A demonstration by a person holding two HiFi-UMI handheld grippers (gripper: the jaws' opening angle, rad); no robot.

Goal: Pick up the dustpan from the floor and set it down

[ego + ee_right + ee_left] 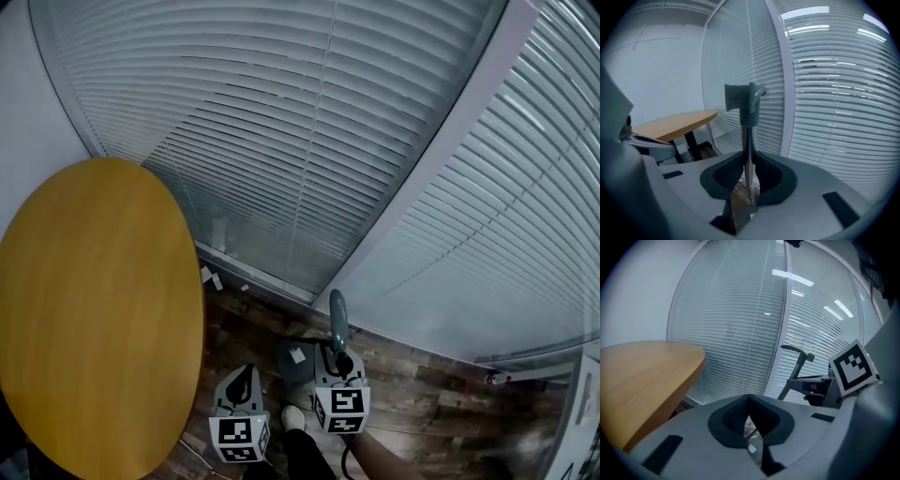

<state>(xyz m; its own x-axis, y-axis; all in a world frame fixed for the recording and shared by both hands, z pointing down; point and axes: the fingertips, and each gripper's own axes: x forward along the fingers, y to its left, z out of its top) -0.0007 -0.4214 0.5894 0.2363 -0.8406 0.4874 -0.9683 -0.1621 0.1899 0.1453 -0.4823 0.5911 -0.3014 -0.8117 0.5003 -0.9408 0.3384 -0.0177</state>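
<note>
The dustpan has a thin metal pole with a grey-green grip [337, 319] and a grey pan [298, 359] low over the wooden floor, with a white scrap in it. My right gripper [339, 361] is shut on the pole, which stands upright between its pads [749, 161] and ends in the grip [743, 101]. Whether the pan touches the floor I cannot tell. My left gripper [242, 380] hangs just left of it, jaws together [749, 401] and nothing held. From the left gripper view the dustpan handle [799, 366] rises at the right.
A round yellow table [94, 309] fills the left side. Windows with white blinds [309, 141] meet in a corner straight ahead. Small white scraps [211, 277] lie by the window sill. A person's shoe [293, 417] stands between the grippers.
</note>
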